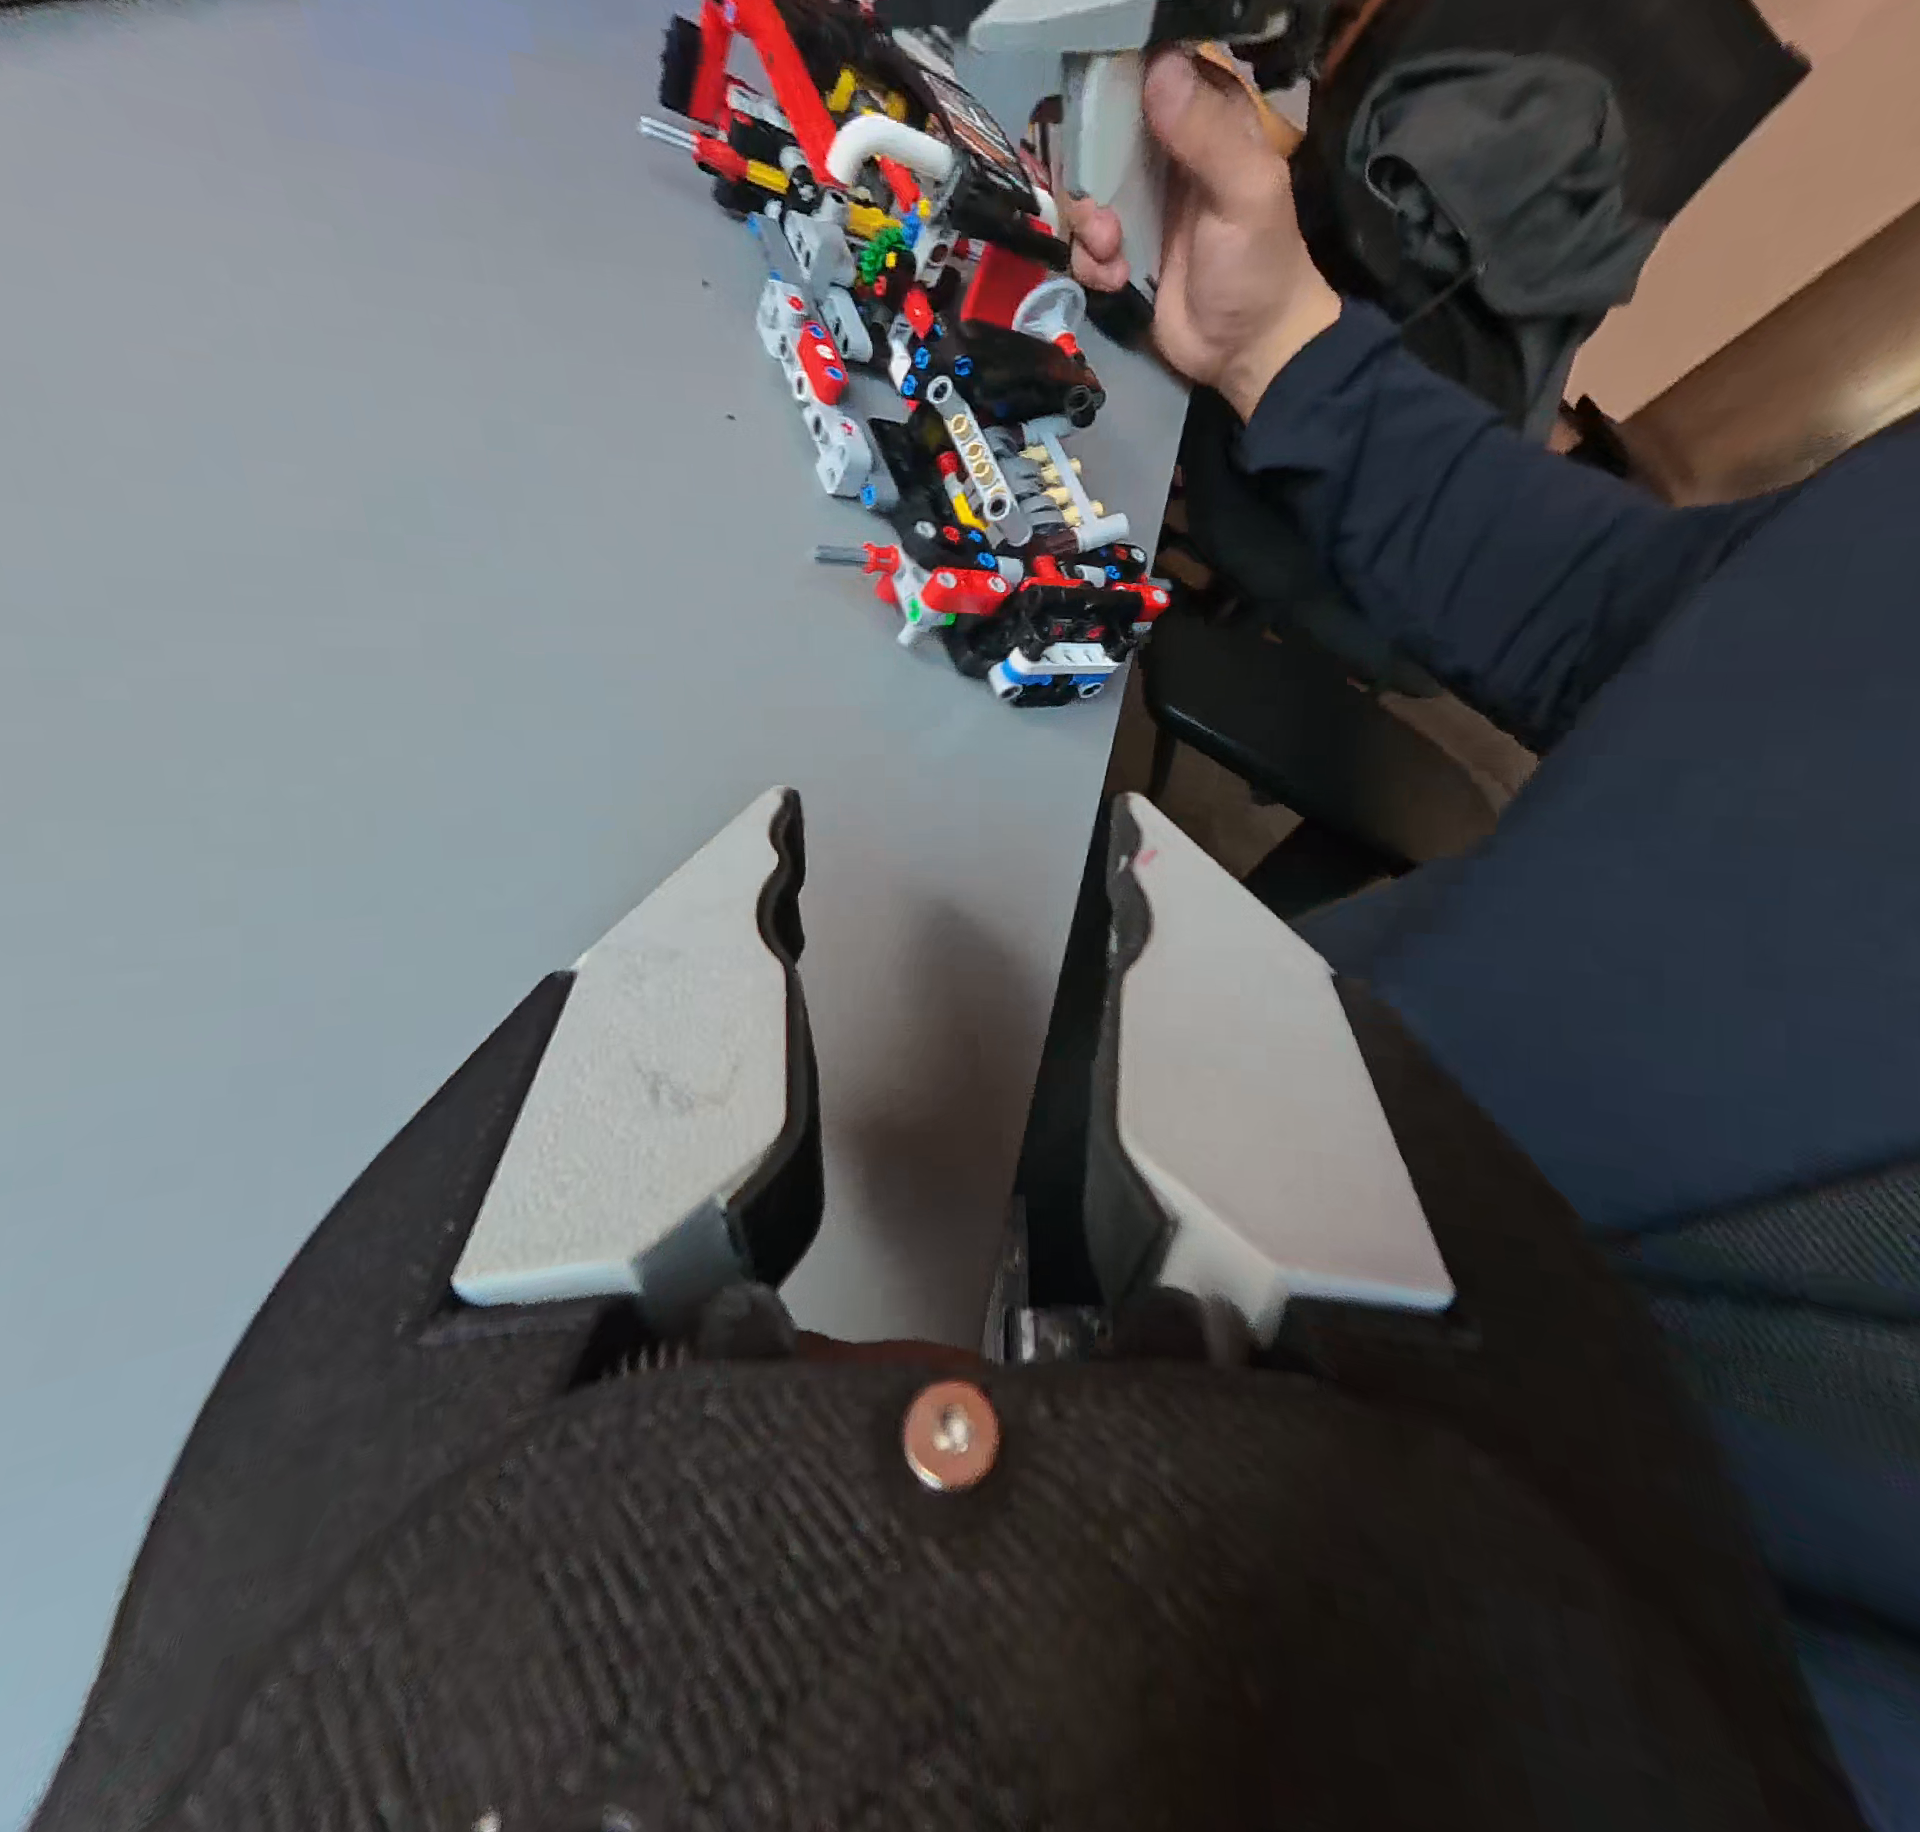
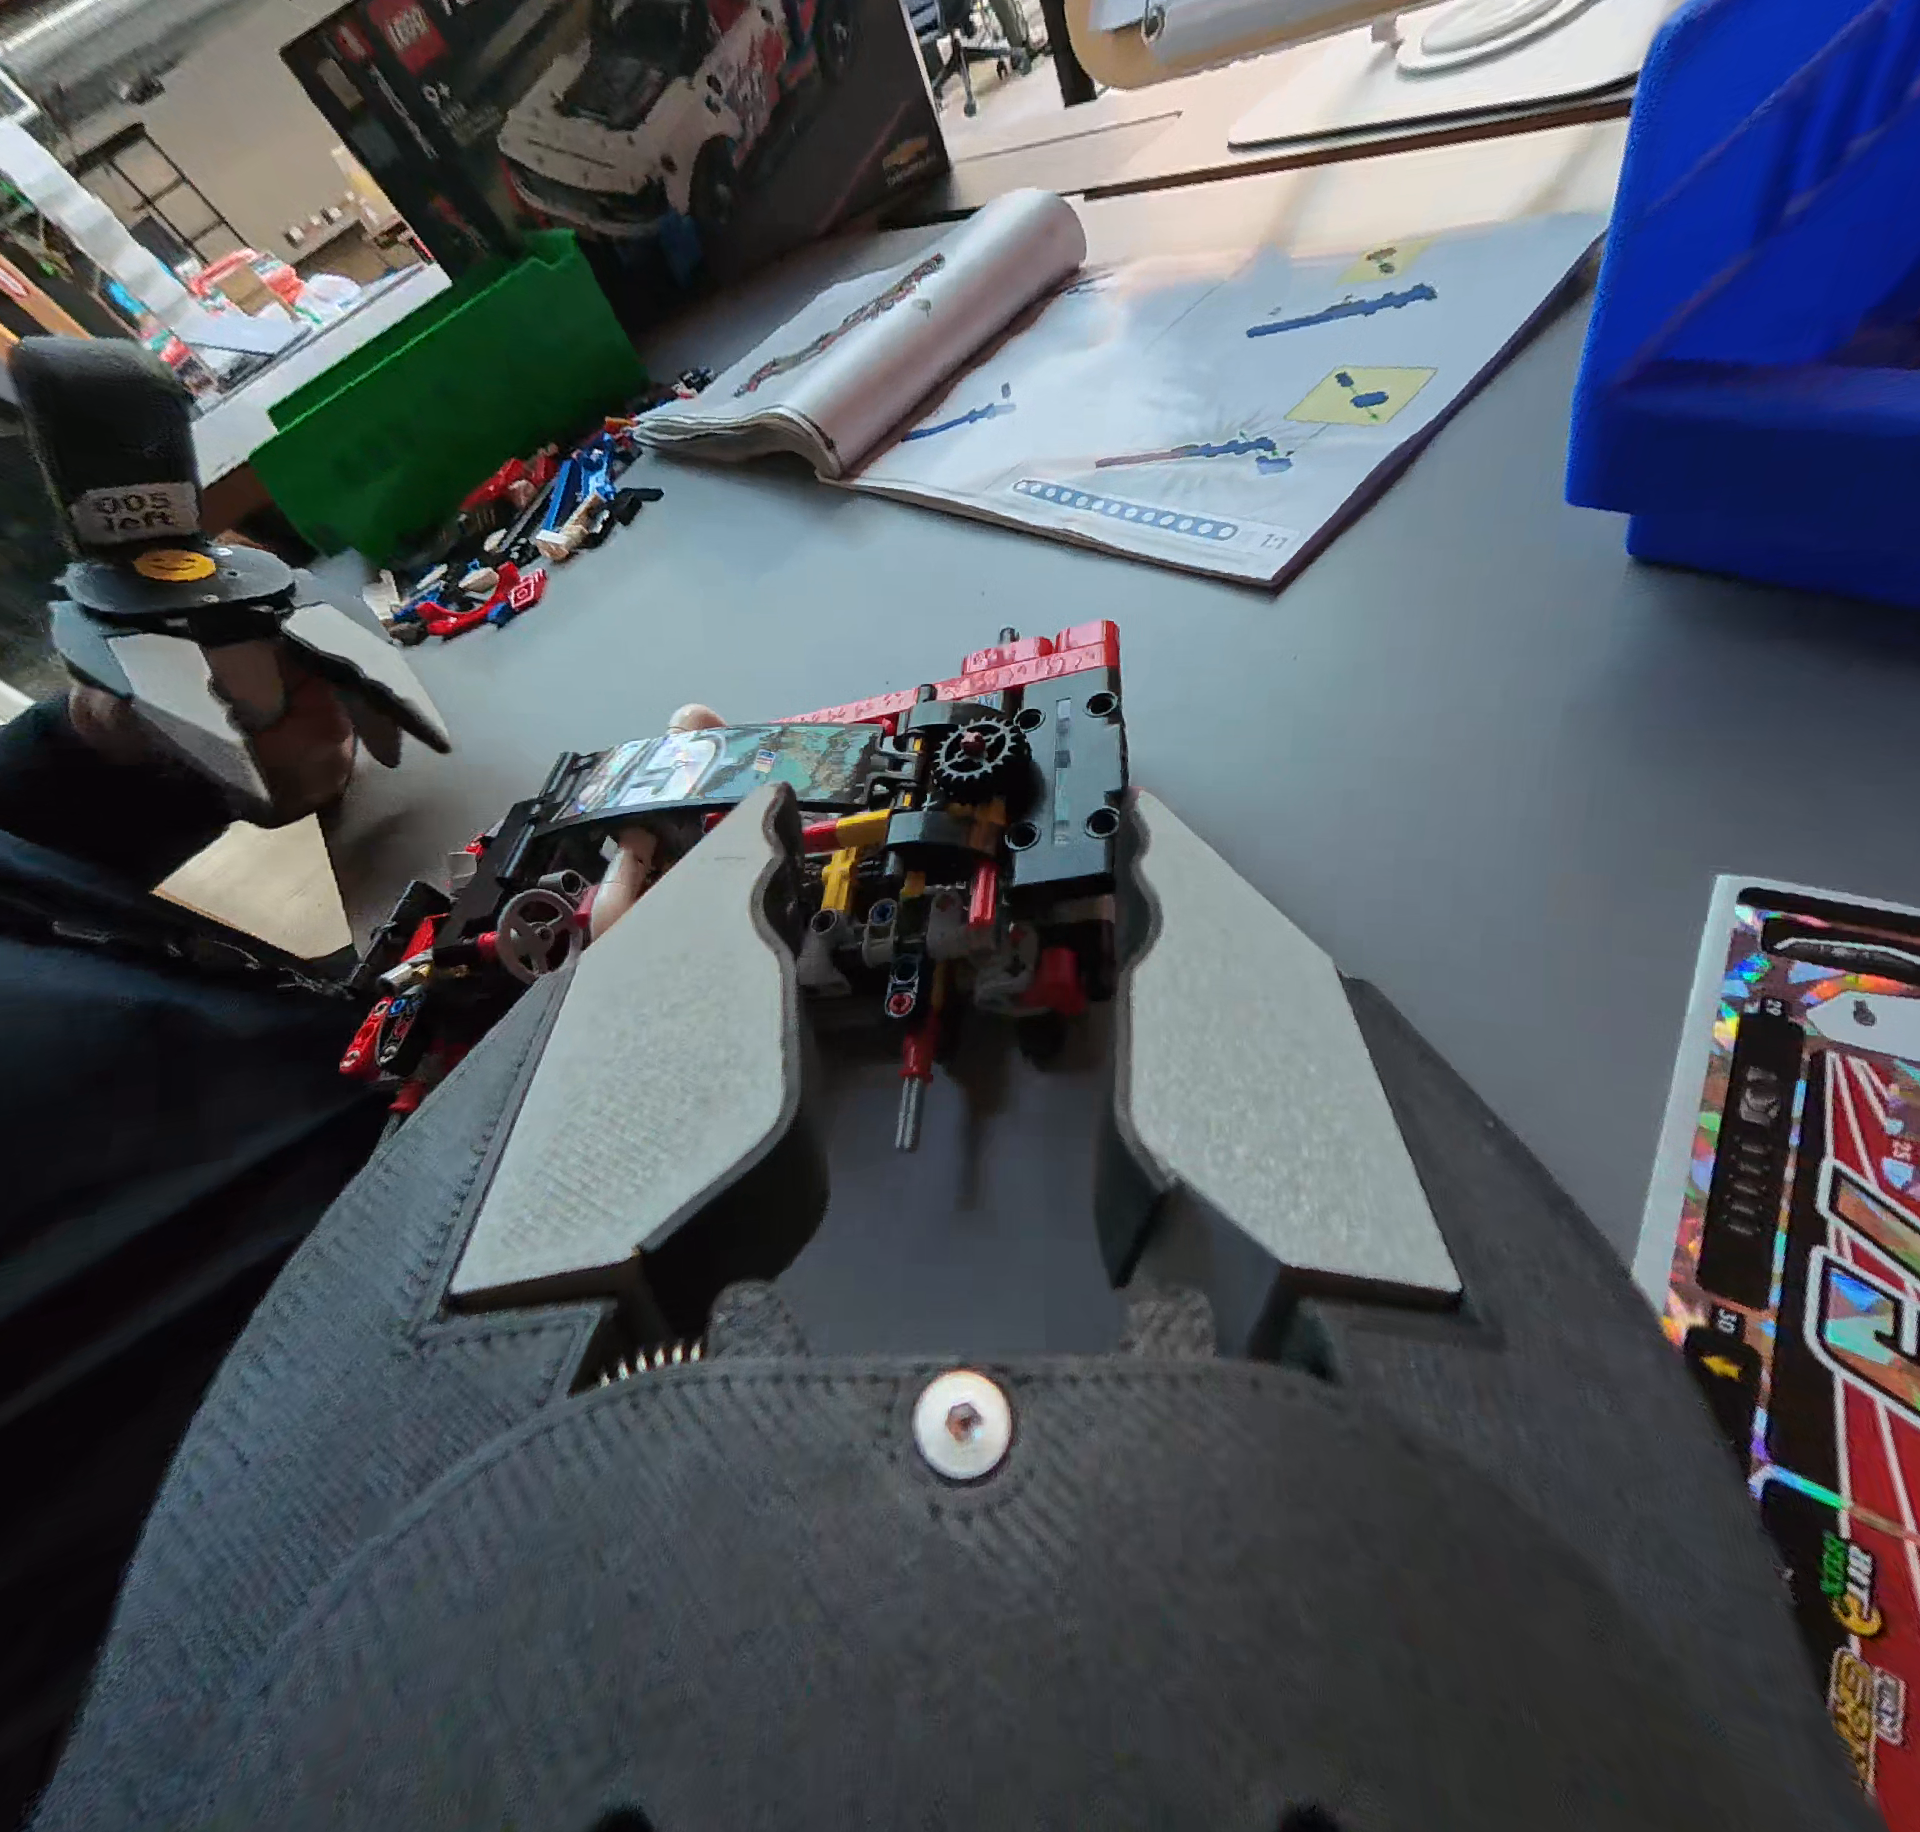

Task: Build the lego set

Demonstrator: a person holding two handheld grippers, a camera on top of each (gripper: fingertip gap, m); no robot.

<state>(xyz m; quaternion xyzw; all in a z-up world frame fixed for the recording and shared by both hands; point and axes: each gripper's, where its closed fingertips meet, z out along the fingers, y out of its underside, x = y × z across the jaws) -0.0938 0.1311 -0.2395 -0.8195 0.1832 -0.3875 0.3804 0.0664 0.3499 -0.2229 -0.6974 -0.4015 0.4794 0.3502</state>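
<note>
A partly built toy car of black, red, yellow and grey plastic beams lies on the grey table. My right gripper is shut on its near end. One pad is against the left side and the other against the black frame block on the right. The model also shows in the left wrist view, lengthwise along the table edge, with the right gripper and a hand at its far end. My left gripper is open and empty over the table edge, well short of the model. It also shows in the right wrist view.
An open instruction booklet lies beyond the model. A blue bin stands at the right and a green bin with loose pieces at the left. A printed box is at the back and a shiny sticker sheet at the near right. A person's dark sleeve is beside the table.
</note>
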